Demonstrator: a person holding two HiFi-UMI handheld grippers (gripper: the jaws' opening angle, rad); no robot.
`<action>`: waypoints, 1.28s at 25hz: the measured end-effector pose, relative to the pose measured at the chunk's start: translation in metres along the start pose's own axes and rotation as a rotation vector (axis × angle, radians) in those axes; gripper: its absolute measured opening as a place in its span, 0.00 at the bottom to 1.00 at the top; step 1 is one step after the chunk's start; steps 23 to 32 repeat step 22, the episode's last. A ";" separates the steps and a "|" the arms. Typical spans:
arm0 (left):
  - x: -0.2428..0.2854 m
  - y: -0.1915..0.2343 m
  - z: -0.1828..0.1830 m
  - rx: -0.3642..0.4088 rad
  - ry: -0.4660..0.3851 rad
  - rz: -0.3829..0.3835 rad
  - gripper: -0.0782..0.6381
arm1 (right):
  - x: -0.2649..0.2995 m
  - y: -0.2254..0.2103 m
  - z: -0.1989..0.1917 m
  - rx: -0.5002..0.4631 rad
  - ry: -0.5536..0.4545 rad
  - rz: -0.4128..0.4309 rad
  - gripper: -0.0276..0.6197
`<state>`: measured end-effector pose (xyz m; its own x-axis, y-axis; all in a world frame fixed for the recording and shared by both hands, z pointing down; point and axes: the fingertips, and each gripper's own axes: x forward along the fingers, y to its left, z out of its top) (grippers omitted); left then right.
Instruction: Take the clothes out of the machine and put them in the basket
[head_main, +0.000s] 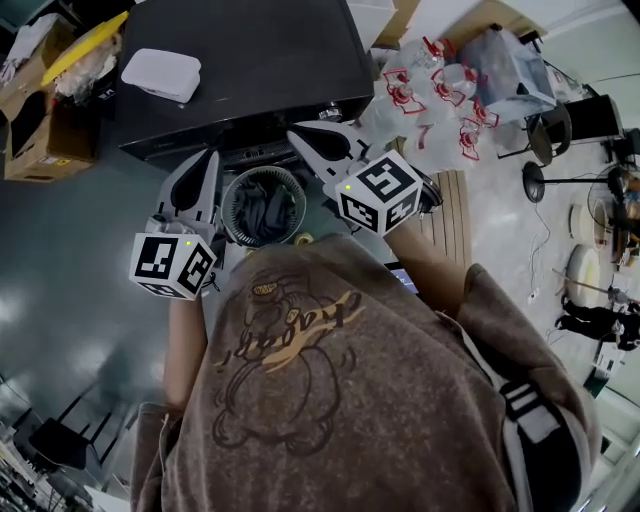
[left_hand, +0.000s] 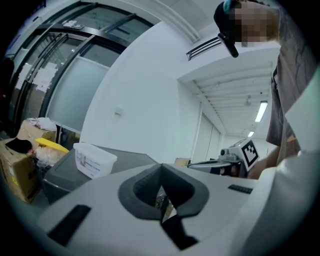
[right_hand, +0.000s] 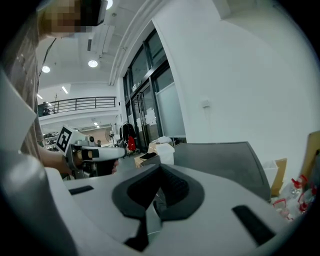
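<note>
1. Holds the left gripper (head_main: 208, 160) just left of the round basket (head_main: 229, 200), fingers pressed together on nothing.
2. Holds the right gripper (head_main: 300, 135) just right of the basket's far side, fingers likewise pressed together and empty.
3. Finds dark clothes (head_main: 265, 210) lying in the basket, on the floor just near of the dark machine (head_main: 240, 60).
4. Sees a white plastic tub (head_main: 160, 73) on the machine's top, a cardboard box (head_main: 40, 130) far left and water bottles (head_main: 440, 90) far right.
</note>
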<state>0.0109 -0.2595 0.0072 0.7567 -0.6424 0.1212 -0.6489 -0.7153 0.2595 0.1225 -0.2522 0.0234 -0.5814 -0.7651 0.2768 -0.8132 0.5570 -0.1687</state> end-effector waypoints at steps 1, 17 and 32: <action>0.000 0.000 0.001 0.001 -0.001 0.004 0.12 | -0.001 -0.001 0.000 0.003 -0.010 -0.008 0.04; -0.005 0.012 -0.001 0.000 0.006 0.062 0.12 | -0.012 -0.015 -0.001 0.028 -0.060 -0.069 0.04; -0.009 0.012 -0.001 -0.006 -0.001 0.080 0.12 | -0.011 -0.013 0.001 0.016 -0.063 -0.058 0.04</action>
